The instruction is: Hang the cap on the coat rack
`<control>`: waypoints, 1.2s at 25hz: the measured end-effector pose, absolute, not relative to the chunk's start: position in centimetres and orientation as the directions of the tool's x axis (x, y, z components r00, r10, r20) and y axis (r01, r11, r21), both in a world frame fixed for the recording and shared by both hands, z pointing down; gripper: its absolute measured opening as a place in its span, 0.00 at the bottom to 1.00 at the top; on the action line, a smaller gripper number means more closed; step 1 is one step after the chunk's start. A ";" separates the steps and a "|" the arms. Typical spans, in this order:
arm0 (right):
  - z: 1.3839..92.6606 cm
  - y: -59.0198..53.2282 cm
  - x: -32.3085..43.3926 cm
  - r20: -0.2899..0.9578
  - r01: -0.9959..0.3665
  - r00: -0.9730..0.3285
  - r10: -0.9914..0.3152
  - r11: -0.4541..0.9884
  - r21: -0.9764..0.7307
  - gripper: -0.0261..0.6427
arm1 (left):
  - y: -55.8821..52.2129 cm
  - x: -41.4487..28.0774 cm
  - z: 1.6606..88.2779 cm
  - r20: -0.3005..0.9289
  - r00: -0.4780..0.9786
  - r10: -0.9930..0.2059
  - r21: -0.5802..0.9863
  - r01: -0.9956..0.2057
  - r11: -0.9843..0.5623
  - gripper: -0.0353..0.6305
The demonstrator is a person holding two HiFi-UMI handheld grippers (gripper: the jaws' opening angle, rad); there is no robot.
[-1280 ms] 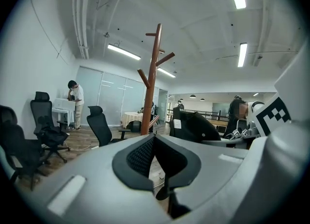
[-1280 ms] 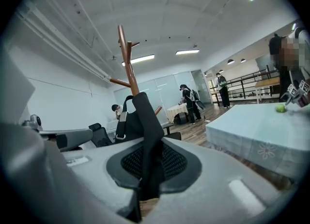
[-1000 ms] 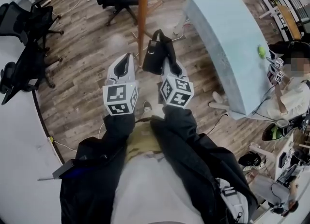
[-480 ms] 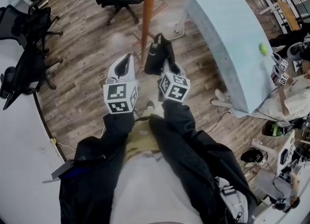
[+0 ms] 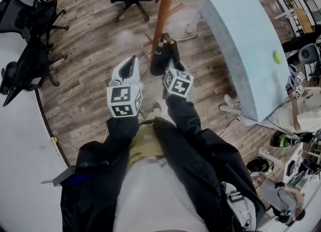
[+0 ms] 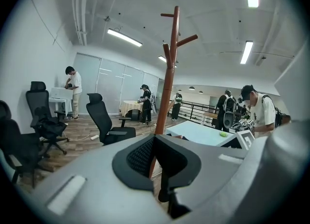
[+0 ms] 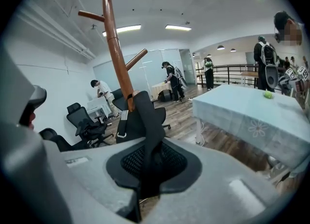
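- Forward since a second ago goes the right gripper [image 5: 169, 64], carrying the cap [image 5: 160, 58] closer to the coat rack [image 5: 164, 5]. The pole also sits further right in the head view.
- Wood-look planks in brown and grey cover the floor [image 5: 95, 60].
- A pale blue-green cloth with a faint flower print drapes the long table [image 5: 241, 40].
- Round reddish-brown timber forms the coat rack's pole, and short pegs angle upward from it.
- Black mesh-backed office chairs [image 5: 27, 60] stand on wheeled star bases at the floor's left edge.
- Black fabric makes up the cap, and its strap has a pale buckle. It hangs above the floor just beside the pole.
- Dark mesh pads on the right gripper's jaws clamp the cap.
- White and smooth, the left gripper [image 5: 131, 61] has its jaws closed together with nothing between them.
- Black-and-white square markers cover each gripper's cube; no writing is legible.
- A small yellow-green ball [image 5: 277, 55] lies near the table's right edge.
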State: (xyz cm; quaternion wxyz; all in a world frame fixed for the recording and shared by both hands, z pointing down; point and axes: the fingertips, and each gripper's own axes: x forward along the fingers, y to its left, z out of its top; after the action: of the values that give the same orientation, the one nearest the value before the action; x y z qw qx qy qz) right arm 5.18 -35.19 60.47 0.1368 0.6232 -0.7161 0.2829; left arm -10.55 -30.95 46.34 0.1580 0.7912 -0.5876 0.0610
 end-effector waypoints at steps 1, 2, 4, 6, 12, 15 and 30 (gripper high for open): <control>60.8 -35.4 5.0 0.553 -0.971 -0.184 -0.813 0.064 -0.230 0.09 | -31.0 -10.8 46.4 0.284 0.298 -0.911 0.179 -0.950 -0.255 0.06; 61.0 -35.7 4.8 0.556 -0.972 -0.183 -0.811 0.064 -0.227 0.09 | -31.0 -11.1 46.4 0.286 0.295 -0.912 0.180 -0.951 -0.251 0.06; 61.4 -36.1 4.5 0.563 -0.972 -0.184 -0.805 0.065 -0.224 0.10 | -31.0 -11.6 46.5 0.288 0.287 -0.914 0.181 -0.953 -0.242 0.06; 61.9 -36.4 4.2 0.576 -0.972 -0.191 -0.795 0.070 -0.225 0.10 | -30.9 -12.0 46.4 0.288 0.280 -0.916 0.181 -0.955 -0.235 0.06; 62.9 -36.7 3.0 0.598 -0.966 -0.228 -0.768 0.103 -0.236 0.16 | -30.7 -12.8 46.4 0.287 0.276 -0.917 0.185 -0.956 -0.230 0.06; 63.1 -36.2 3.0 0.611 -0.961 -0.255 -0.750 0.127 -0.245 0.24 | -30.8 -12.5 46.6 0.289 0.284 -0.914 0.190 -0.953 -0.236 0.06; 50.5 -34.3 0.8 0.388 -0.925 -0.375 -0.842 0.315 -0.213 0.24 | -32.1 -9.9 43.7 0.219 0.344 -0.913 0.194 -0.933 -0.304 0.06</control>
State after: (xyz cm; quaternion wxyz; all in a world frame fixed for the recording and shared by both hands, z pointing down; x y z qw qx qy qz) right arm 0.81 -34.30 50.48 0.1029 0.5492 -0.8042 0.2026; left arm -9.94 -32.10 43.67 0.1439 0.8069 -0.5719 0.0338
